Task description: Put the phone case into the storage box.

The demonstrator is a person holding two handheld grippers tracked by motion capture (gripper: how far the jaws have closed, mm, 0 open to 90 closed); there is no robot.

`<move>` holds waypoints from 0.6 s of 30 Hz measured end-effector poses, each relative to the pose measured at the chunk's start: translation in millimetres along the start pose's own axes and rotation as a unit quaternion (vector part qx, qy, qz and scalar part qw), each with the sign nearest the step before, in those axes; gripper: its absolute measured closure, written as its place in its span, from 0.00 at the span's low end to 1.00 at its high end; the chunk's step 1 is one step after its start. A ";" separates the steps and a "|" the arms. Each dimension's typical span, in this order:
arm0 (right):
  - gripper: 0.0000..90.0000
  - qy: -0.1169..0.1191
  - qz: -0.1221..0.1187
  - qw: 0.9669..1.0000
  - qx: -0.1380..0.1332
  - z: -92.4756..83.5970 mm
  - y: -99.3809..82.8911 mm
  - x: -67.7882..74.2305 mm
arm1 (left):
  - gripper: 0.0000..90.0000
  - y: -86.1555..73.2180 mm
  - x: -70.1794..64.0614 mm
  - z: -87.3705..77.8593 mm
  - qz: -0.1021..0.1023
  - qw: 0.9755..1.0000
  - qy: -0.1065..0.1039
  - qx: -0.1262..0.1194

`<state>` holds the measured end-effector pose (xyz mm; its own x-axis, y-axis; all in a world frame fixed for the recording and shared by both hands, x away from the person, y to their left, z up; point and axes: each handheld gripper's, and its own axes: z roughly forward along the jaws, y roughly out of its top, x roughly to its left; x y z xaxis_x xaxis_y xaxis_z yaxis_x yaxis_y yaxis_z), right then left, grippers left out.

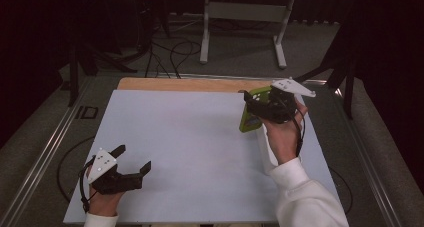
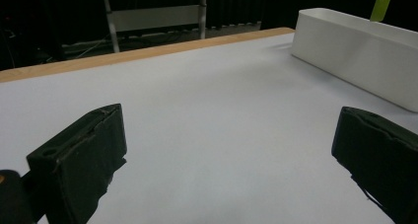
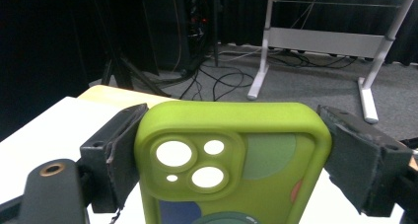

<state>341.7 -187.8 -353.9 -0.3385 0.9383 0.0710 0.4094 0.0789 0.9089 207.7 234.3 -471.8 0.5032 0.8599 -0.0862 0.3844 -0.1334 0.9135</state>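
Note:
A lime-green phone case [image 1: 248, 118] with camera cut-outs is held upright above the right side of the white table top [image 1: 190, 137]. My right gripper [image 1: 255, 107] is shut on it, one jaw on each long side. In the right gripper view the phone case [image 3: 231, 169] stands between the pads of the right gripper [image 3: 231, 150], with its back and lens holes facing the camera. My left gripper [image 1: 135, 157] rests near the front left of the table, open, with nothing between its jaws. The left gripper [image 2: 226, 145] looks across bare white surface.
A long white bin [image 2: 355, 51] lies on the table's right side, partly under the person's right forearm in the high view [image 1: 266, 147]. A wooden strip [image 1: 190, 84] runs along the far edge. A white desk frame [image 1: 245, 12] and cables lie on the floor beyond.

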 end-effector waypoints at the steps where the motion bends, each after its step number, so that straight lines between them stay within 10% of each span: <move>1: 0.18 -0.001 -0.001 1.000 0.000 0.2 0.7 -0.6 | 0.01 0.0 0.1 -0.1 0.000 1.000 0.000 0.000; 18: 0.18 -0.025 -0.004 1.000 0.007 6.7 10.1 -13.1 | 0.01 0.3 0.5 -0.7 -0.002 1.000 0.001 -0.001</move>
<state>355.9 -197.1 -348.4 -0.2994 0.9532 0.0431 0.4191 0.0907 0.9034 207.5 235.0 -471.3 0.5001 0.8614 -0.0884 0.3850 -0.1298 0.9138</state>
